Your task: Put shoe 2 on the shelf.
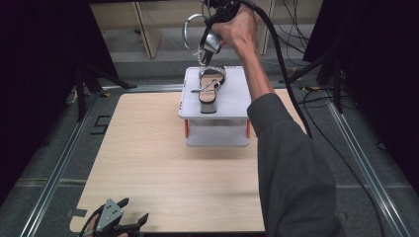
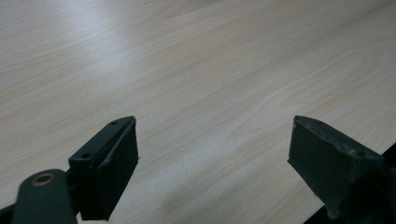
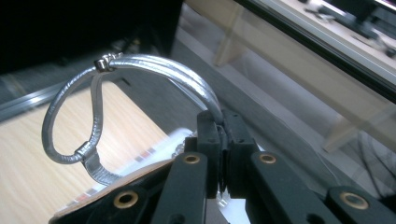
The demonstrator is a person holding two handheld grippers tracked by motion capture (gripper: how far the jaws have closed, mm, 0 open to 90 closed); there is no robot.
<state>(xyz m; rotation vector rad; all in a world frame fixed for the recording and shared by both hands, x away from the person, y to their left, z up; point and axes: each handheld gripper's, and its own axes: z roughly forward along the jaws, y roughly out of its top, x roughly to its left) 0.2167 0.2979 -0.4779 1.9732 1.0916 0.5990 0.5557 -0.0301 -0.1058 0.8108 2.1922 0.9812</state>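
A silver strappy sandal [image 1: 210,90] lies on top of a white stand [image 1: 232,101] at the far side of the wooden table [image 1: 163,158]. Above the stand's far edge, my right gripper [image 1: 208,23] holds a second silver sandal [image 1: 211,43] in the air. In the right gripper view the gripper [image 3: 220,144] is shut on that sandal's silver ankle strap [image 3: 140,65], and the strap loop arches up to the left. My left gripper [image 1: 136,208] rests near the table's front left corner. In its own view, my left gripper [image 2: 215,158] stands open with only bare wood between the jaws.
The white stand has orange fittings [image 1: 186,129] on its front. Metal rails [image 1: 59,168] run along both sides of the table. Dark stands and cables [image 1: 291,74] lie beyond the far right corner. A person's grey sleeve [image 1: 291,173] crosses the table's right side.
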